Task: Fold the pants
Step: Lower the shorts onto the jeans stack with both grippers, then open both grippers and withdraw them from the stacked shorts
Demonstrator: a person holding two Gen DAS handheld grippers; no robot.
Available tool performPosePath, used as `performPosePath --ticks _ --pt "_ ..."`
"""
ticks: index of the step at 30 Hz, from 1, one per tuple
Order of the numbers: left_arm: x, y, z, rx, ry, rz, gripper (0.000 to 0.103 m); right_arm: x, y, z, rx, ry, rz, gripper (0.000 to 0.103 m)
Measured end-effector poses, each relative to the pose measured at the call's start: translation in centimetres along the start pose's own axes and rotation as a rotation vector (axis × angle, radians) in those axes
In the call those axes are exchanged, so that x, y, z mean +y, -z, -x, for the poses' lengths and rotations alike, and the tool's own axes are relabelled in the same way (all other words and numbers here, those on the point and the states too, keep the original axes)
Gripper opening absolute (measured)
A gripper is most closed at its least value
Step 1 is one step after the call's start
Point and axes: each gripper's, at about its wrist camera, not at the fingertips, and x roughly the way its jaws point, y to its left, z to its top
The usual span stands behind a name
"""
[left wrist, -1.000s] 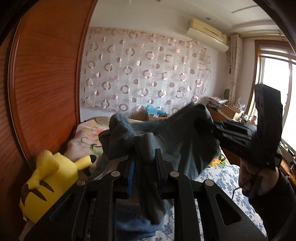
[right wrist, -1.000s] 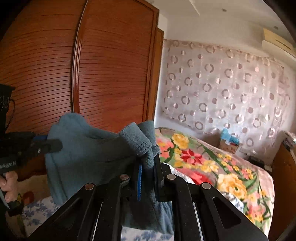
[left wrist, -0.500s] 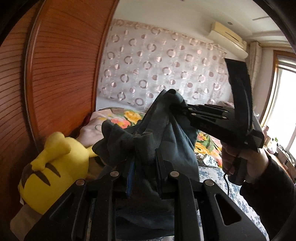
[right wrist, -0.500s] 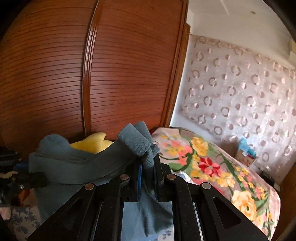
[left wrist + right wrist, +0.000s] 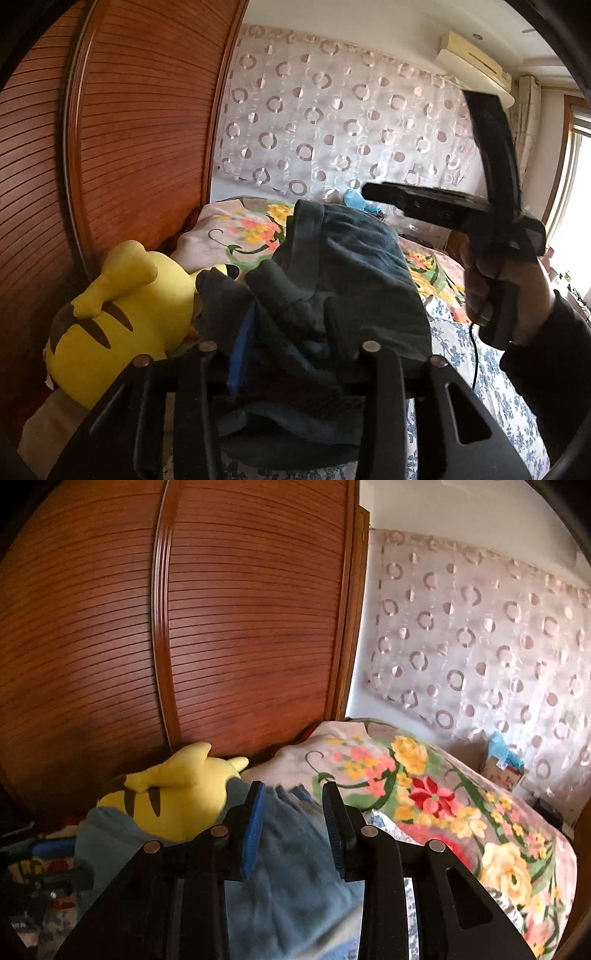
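Left gripper [image 5: 288,325]: jaws opening, pants [image 5: 343,266] bunched between them
Right gripper [image 5: 291,819]: jaws opening, released, pants below

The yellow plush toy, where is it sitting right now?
The yellow plush toy lies on the bed at the left of both wrist views, against the wooden wardrobe, touching the blue-grey pants.
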Motion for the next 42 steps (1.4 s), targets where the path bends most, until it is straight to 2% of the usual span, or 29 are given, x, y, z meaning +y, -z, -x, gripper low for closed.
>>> performPosePath --ticks 1,6,10,17,20,23,30,38,39,42 --pt "0.0 0.1 0.0 0.001 0.000 -0.003 0.046 0.0 0.3 0.2 0.005 -0.008 -0.002 0.033" --pt "-0.7 -0.3 1.4 -0.032 0.022 -0.010 0.048 -0.7 2.5 1.3 0.051 -0.015 -0.022 0.033" --pt "-2.0 -0.8 2.2 -0.051 0.029 -0.048 0.050 -1.2 2.5 0.5 0.092 -0.003 -0.049 0.033" --pt "-2.5 1.1 -0.2 0.063 0.003 -0.094 0.050 -2.1 2.1 -2.0 0.156 0.058 -0.115 0.032" --pt "-2.1 2.2 -1.1 0.110 -0.004 -0.085 0.050 -1.8 1.9 -1.9 0.151 0.047 -0.143 0.032" --pt "-2.1 2.6 -0.9 0.118 -0.016 -0.092 0.050 -1.2 2.0 -0.7 0.136 0.039 -0.168 0.032" --pt "-2.3 2.4 0.7 0.114 -0.038 -0.102 0.050 1.5 2.6 3.7 0.087 0.001 -0.215 0.032" --pt "-2.3 2.3 3.3 0.101 -0.038 -0.123 0.050 5.7 3.8 8.3 0.049 0.020 -0.216 0.032" --pt "-2.4 2.4 3.6 0.101 -0.036 -0.126 0.051 6.2 3.9 8.8 0.043 0.016 -0.219 0.032" --pt "-2.4 2.5 4.6 0.095 -0.027 -0.133 0.062 7.0 4.7 9.9 0.035 0.018 -0.228 0.032"
